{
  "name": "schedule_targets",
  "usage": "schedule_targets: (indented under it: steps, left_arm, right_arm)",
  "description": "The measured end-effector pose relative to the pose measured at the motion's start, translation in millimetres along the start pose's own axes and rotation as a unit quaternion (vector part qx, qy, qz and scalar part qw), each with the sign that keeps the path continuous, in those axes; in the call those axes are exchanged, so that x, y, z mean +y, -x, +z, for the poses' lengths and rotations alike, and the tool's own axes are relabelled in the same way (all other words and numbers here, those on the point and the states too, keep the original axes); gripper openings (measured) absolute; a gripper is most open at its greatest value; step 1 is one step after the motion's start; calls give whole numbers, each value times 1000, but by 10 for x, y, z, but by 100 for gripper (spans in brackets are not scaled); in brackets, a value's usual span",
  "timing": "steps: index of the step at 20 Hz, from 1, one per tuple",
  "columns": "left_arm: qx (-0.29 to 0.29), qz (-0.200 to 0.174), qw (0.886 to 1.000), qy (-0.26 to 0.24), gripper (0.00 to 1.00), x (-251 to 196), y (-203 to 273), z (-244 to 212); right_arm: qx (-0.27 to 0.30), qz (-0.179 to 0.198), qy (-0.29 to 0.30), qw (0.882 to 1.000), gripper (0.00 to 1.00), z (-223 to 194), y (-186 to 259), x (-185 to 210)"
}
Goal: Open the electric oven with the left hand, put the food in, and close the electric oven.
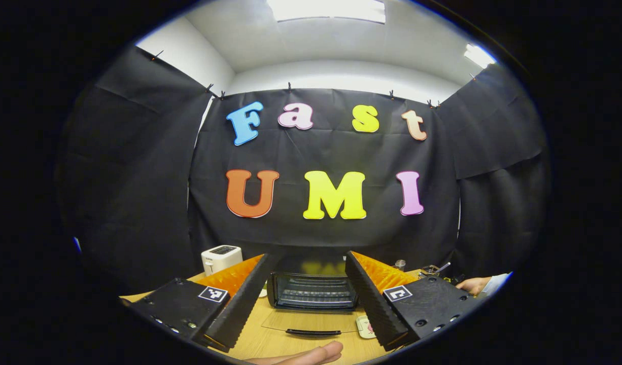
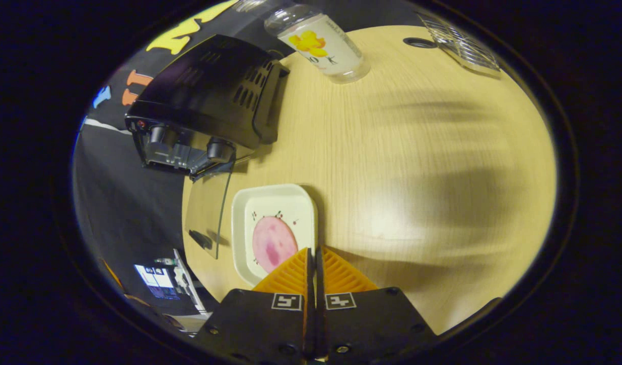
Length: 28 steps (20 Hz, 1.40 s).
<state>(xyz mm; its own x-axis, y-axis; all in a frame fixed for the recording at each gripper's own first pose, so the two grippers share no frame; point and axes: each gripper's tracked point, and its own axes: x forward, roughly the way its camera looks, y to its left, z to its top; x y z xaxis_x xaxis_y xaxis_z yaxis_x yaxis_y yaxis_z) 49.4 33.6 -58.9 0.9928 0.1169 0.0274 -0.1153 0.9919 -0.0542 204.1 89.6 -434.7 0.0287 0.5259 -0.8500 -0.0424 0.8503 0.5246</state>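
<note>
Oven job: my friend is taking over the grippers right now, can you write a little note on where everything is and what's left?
Left hand-held gripper: open, empty, facing the electric oven.
Right hand-held gripper: shut, at the edge of the white plate; I cannot tell if it pinches the rim.
Oven door already lies open flat on the table.
Food is on the plate beside the door.
Left: put food inside, close the door.
</note>
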Motion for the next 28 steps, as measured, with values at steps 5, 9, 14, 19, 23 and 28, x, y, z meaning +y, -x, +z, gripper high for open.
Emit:
schedule_targets:
  steps: [5,9,14,19,23,28]
  left_arm:
    - [15,2,999,-28,95,-33,66,-104]
    - [23,-13,999,-21,95,-39,110,-133]
    - [21,-14,999,-19,96,101,137,-153]
    - [30,-13,999,-21,96,270,168,-268]
    - [39,4,999,-27,96,459,195,-374]
    - [40,11,999,-32,96,632,243,-453]
  right_arm:
    - [-1,-4,-40,999,4,-144,98,-118]
    - [-22,-24,-54,998,0,-276,312,-243]
    - [-56,-41,-48,996,4,-358,681,-230]
    - [-86,-30,-23,996,4,-387,979,93]
    - [-91,-5,2,996,4,-446,1014,553]
    - [-88,27,17,996,0,-487,862,1139]
